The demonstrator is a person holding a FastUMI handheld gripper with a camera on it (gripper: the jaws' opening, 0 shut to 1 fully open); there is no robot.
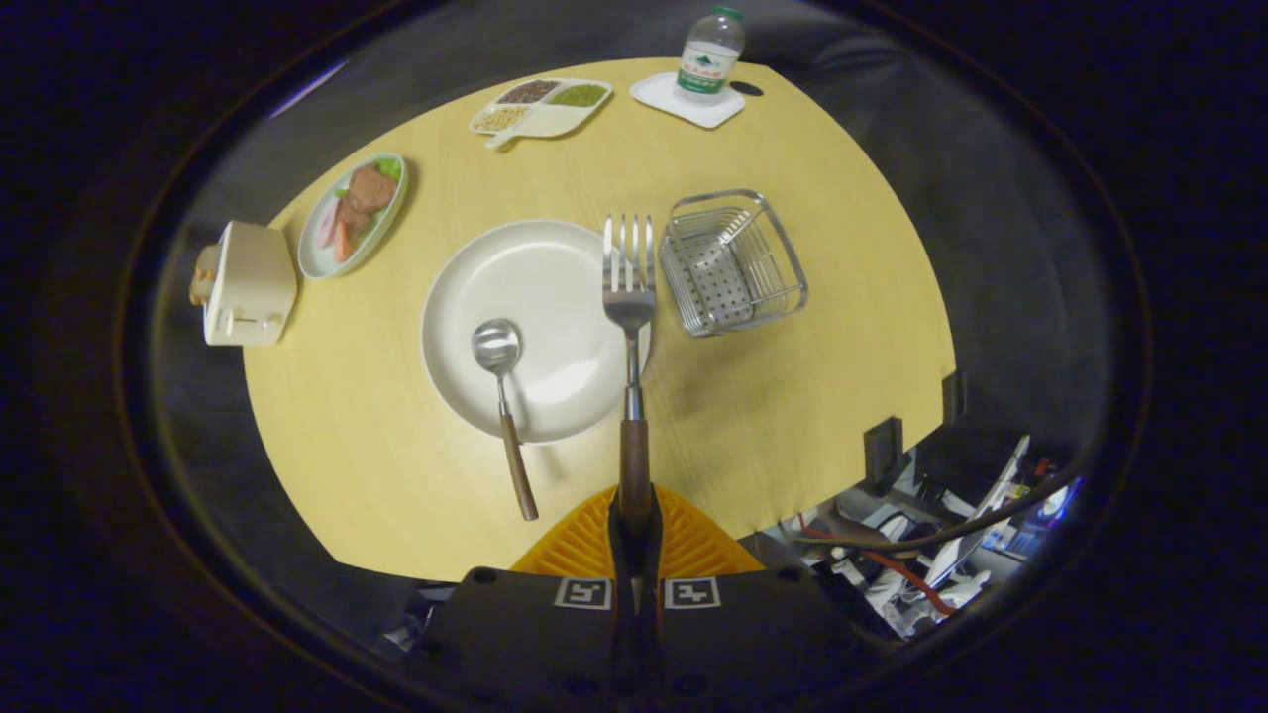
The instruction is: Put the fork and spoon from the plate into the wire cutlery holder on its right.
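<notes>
Gripper view: gripper clamps fork handle at frame centre; tines could snag holder rim, right of plate

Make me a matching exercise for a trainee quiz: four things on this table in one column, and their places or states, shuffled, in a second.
Things:
1. fork
2. spoon
3. wire cutlery holder
4. water bottle

Places or states:
A. stands on a small white tray at the table's far side
B. bowl lies on the plate, handle sticks out over the table
C. empty, right of the plate
D. handle clamped between the gripper fingers

Pairs: 1-D, 2-B, 3-C, 4-A
</notes>
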